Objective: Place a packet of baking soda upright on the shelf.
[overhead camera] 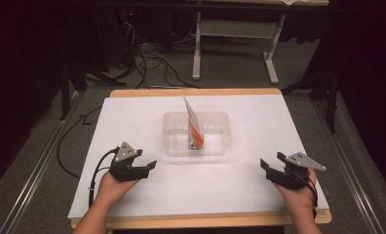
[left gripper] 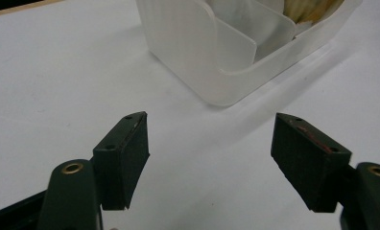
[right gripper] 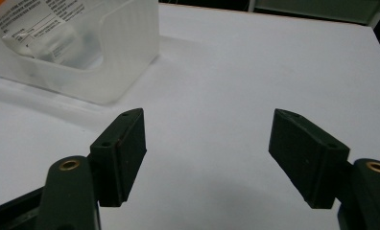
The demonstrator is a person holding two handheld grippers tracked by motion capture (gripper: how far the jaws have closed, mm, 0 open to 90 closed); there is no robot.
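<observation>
Two grippers flank a clear bin (overhead camera: 174, 134) holding a packet (overhead camera: 194, 126).

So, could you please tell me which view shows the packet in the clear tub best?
The high view: the packet stands whole in the tub. The right gripper view catches just its printed back, the left gripper view a corner above the wall.

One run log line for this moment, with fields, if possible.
left claw: open, empty | right claw: open, empty | packet: upright in clear tray | contact: none
</observation>
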